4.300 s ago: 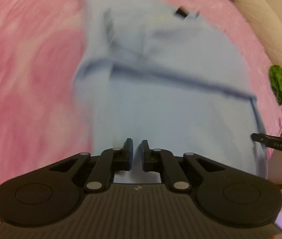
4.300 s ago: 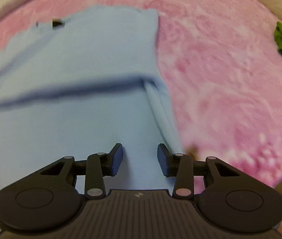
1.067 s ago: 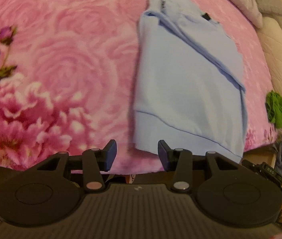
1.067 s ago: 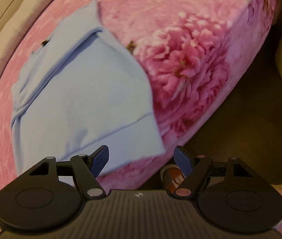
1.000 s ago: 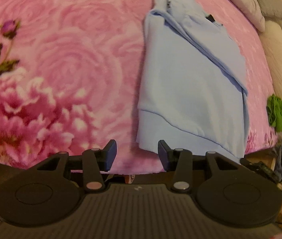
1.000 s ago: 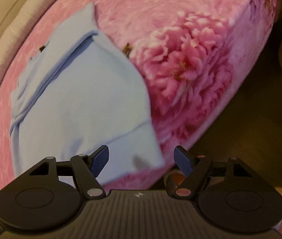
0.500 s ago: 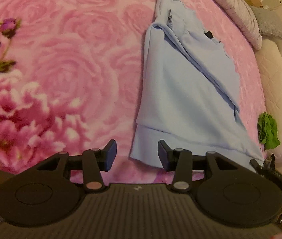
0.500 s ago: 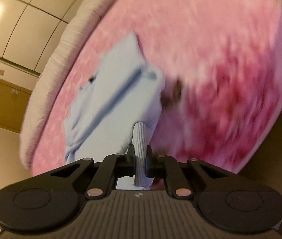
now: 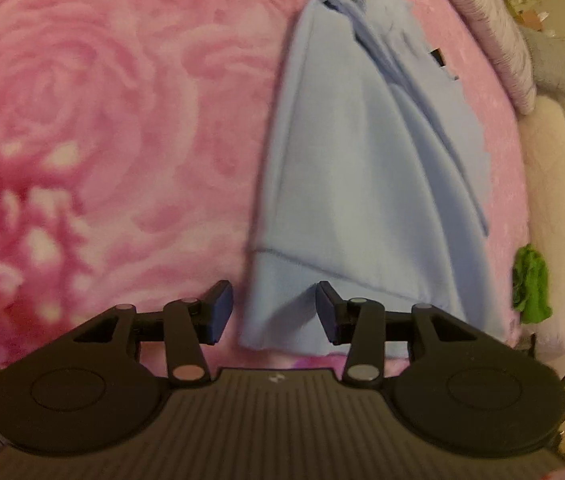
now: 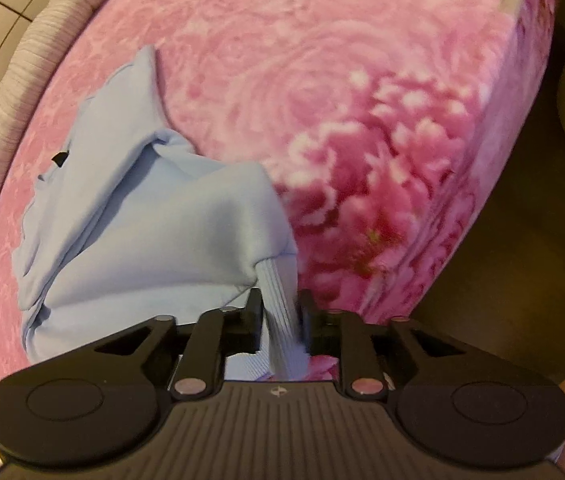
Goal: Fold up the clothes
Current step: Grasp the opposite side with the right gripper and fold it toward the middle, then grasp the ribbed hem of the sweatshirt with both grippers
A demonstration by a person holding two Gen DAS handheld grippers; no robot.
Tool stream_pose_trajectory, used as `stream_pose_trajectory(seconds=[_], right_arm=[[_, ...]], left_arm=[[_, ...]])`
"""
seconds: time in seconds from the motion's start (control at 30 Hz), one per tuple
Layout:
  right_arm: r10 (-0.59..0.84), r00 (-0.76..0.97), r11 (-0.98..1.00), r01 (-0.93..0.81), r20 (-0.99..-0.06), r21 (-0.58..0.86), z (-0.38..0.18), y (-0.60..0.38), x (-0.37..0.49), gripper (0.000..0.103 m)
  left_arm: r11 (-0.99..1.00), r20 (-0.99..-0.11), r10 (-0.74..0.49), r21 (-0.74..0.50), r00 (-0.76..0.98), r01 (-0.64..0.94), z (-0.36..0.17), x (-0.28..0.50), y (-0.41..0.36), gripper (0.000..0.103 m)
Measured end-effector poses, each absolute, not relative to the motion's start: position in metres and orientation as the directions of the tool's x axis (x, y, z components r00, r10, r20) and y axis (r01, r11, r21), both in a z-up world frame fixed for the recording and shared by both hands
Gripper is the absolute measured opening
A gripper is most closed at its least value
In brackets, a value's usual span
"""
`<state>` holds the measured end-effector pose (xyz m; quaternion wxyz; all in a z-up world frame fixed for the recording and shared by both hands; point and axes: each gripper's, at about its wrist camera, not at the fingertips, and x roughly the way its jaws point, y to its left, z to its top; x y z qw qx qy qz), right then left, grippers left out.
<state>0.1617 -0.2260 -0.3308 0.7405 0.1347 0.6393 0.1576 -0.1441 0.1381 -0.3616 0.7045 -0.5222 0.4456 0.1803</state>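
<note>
A light blue sweatshirt [image 9: 362, 168] lies lengthwise on the pink rose-patterned blanket [image 9: 82, 120], sleeves folded in, its ribbed hem nearest me. My left gripper [image 9: 272, 312] is open, with the hem's left corner lying between its fingers. In the right wrist view my right gripper [image 10: 280, 308] is shut on the ribbed hem of the sweatshirt [image 10: 154, 232] and lifts that corner, so the cloth bunches up above the blanket [image 10: 342, 100].
A green cloth [image 9: 530, 284] lies at the bed's right edge. A striped pillow [image 9: 494, 36] and a grey cushion [image 9: 558, 68] sit at the head. The blanket's edge drops to dark floor [image 10: 502, 260] on the right.
My right gripper has shut on the hem's right corner and lifted it. My left gripper has moved forward, so the hem's left corner now lies between its open fingers.
</note>
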Motion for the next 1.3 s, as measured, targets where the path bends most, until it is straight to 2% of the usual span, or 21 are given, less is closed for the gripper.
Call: stream_pose_trajectory(seconds=[0.03, 0.07, 0.2, 0.33, 0.4, 0.5, 0.53, 0.63, 0.67, 0.7, 0.83, 0.9, 1.0, 1.17, 1.3], right_arm=[[0.404, 0.134, 0.915, -0.061, -0.905, 0.399, -0.331, -0.228, 0.16, 0.029], [0.402, 0.134, 0.916, -0.061, -0.906, 0.398, -0.331, -0.229, 0.159, 0.029], [0.441, 0.128, 0.897, -0.092, -0.888, 0.432, -0.317, -0.226, 0.145, 0.017], [0.511, 0.053, 0.857, -0.11, -0.858, 0.504, -0.304, -0.232, 0.107, 0.014], [0.52, 0.006, 0.851, -0.094, -0.854, 0.517, -0.31, -0.236, 0.085, 0.011], [0.497, -0.022, 0.867, -0.033, -0.868, 0.497, -0.334, -0.239, 0.068, 0.012], [0.494, -0.025, 0.869, -0.011, -0.869, 0.494, -0.343, -0.24, 0.065, 0.014], [0.495, -0.01, 0.868, 0.038, -0.869, 0.495, -0.351, -0.248, 0.061, 0.031], [0.501, 0.016, 0.865, 0.035, -0.865, 0.501, -0.349, -0.25, 0.059, 0.041], [0.497, 0.041, 0.867, 0.025, -0.867, 0.498, -0.345, -0.252, 0.059, 0.05], [0.447, 0.125, 0.894, -0.069, -0.886, 0.442, -0.33, -0.259, 0.058, 0.05], [0.48, 0.157, 0.877, -0.119, -0.863, 0.466, -0.325, -0.265, 0.061, 0.053], [0.553, 0.166, 0.832, -0.153, -0.816, 0.533, -0.332, -0.267, 0.071, 0.058], [0.695, 0.145, 0.716, -0.228, -0.704, 0.66, -0.353, -0.27, 0.083, 0.058], [0.815, 0.111, 0.577, -0.257, -0.569, 0.775, -0.381, -0.28, 0.077, 0.055]], left_arm=[[0.395, -0.811, -0.219, -0.582, 0.542, -0.711, -0.362, -0.141, 0.138, 0.003], [0.41, -0.803, -0.223, -0.591, 0.552, -0.694, -0.356, -0.142, 0.139, 0.002], [0.486, -0.773, -0.23, -0.617, 0.591, -0.618, -0.319, -0.158, 0.15, 0.001], [0.539, -0.803, -0.167, -0.56, 0.572, -0.629, -0.284, -0.199, 0.179, 0.001], [0.544, -0.812, -0.165, -0.548, 0.559, -0.635, -0.287, -0.208, 0.192, 0.002], [0.546, -0.831, -0.19, -0.532, 0.523, -0.647, -0.31, -0.203, 0.198, 0.003], [0.55, -0.838, -0.195, -0.523, 0.509, -0.651, -0.317, -0.199, 0.199, 0.005], [0.546, -0.83, -0.198, -0.535, 0.522, -0.644, -0.327, -0.2, 0.198, 0.022], [0.534, -0.819, -0.2, -0.551, 0.538, -0.641, -0.326, -0.203, 0.199, 0.027], [0.526, -0.812, -0.2, -0.562, 0.549, -0.639, -0.325, -0.209, 0.2, 0.027], [0.564, -0.806, -0.186, -0.556, 0.562, -0.611, -0.317, -0.227, 0.203, 0.029], [0.569, -0.782, -0.191, -0.581, 0.593, -0.582, -0.32, -0.231, 0.208, 0.038], [0.553, -0.724, -0.205, -0.641, 0.658, -0.533, -0.333, -0.229, 0.213, 0.04], [0.514, -0.642, -0.208, -0.714, 0.738, -0.476, -0.368, -0.233, 0.218, 0.039], [0.51, -0.557, -0.18, -0.758, 0.811, -0.407, -0.382, -0.244, 0.219, 0.033]])
